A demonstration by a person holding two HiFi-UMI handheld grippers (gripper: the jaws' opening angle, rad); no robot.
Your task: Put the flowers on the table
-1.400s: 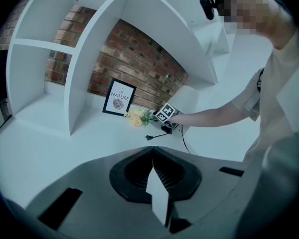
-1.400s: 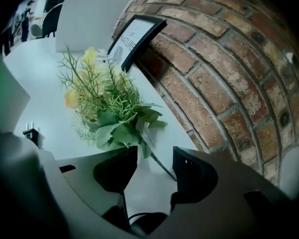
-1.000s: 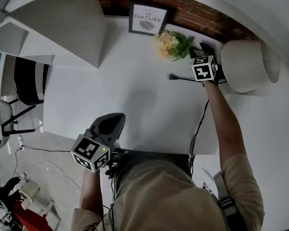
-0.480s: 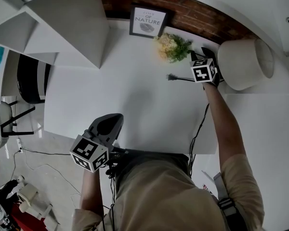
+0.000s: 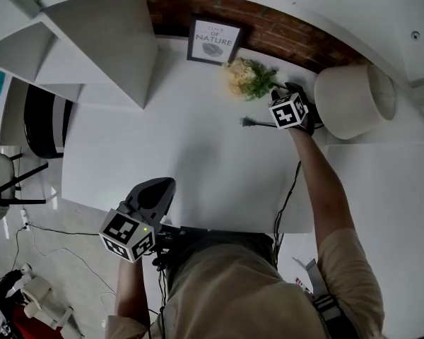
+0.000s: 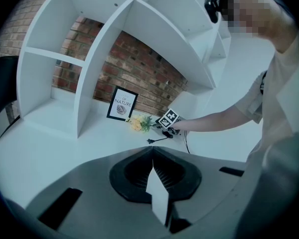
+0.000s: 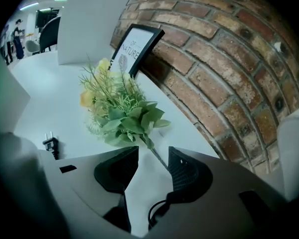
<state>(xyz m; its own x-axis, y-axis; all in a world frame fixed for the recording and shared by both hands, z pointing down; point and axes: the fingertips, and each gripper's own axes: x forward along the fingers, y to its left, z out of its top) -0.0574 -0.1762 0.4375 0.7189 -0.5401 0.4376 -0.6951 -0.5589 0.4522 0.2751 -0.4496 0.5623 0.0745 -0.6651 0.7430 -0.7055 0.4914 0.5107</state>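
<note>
The flowers (image 5: 246, 78) are seen lying on the white table (image 5: 198, 161), near its far edge. They are just beside a framed print (image 5: 213, 41) that is leaned against the brick wall (image 5: 283, 28). The right gripper (image 5: 283, 90) is held at the stem end of the flowers, next to a lampshade (image 5: 346, 101). A black plug (image 5: 248, 122) is laid on the table near that gripper. The left gripper (image 5: 155, 189) is held over the table's near edge. A white shelf unit (image 5: 106, 48) is seen on the table's left part.
</note>
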